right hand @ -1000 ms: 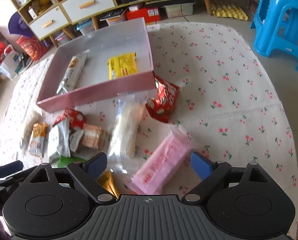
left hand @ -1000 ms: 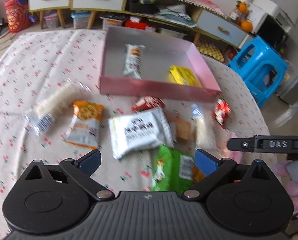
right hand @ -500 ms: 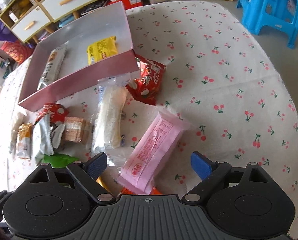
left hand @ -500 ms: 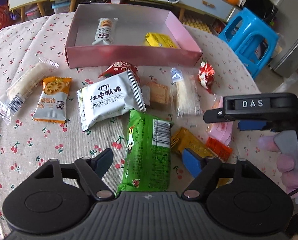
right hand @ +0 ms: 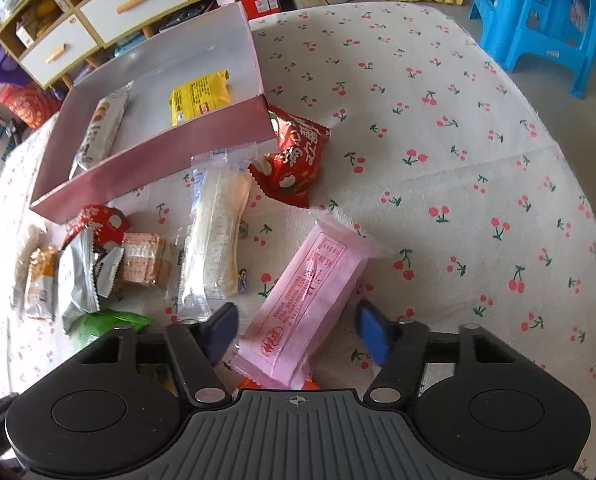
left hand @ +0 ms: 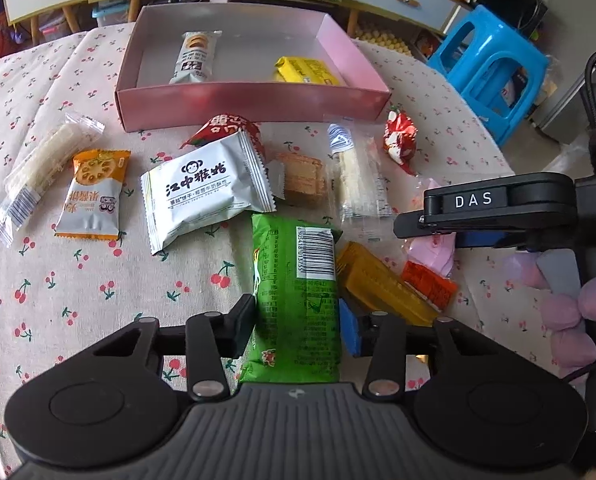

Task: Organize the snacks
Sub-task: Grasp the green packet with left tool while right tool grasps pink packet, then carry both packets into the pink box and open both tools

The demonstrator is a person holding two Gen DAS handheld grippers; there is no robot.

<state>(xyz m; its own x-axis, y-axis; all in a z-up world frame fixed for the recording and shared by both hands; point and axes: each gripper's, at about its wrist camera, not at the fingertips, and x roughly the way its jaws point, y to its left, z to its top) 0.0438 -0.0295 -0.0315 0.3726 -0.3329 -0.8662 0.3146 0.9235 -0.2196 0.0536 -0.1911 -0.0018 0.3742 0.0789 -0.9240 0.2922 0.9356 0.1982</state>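
Observation:
My left gripper (left hand: 297, 326) is shut on the green snack pack (left hand: 296, 280), which lies lengthwise between its fingers on the cherry-print cloth. My right gripper (right hand: 296, 330) straddles the pink snack pack (right hand: 307, 296); its fingers stand beside the pack with small gaps, still open. The pink box (left hand: 254, 100) holds a white biscuit pack (left hand: 194, 56) and a yellow pack (left hand: 303, 71); the box also shows in the right wrist view (right hand: 154, 156). Several loose snacks lie in front of the box.
A white monkey-logo pack (left hand: 206, 190), an orange pack (left hand: 96, 196), a clear rice-cracker pack (left hand: 38, 164), a red pack (right hand: 294, 156) and a long clear pack (right hand: 216, 236) lie on the cloth. A blue stool (left hand: 493, 68) stands right of the table.
Both grippers have come down and forward onto their packs. The left one has closed on the green pack; the right one has narrowed around the pink pack.

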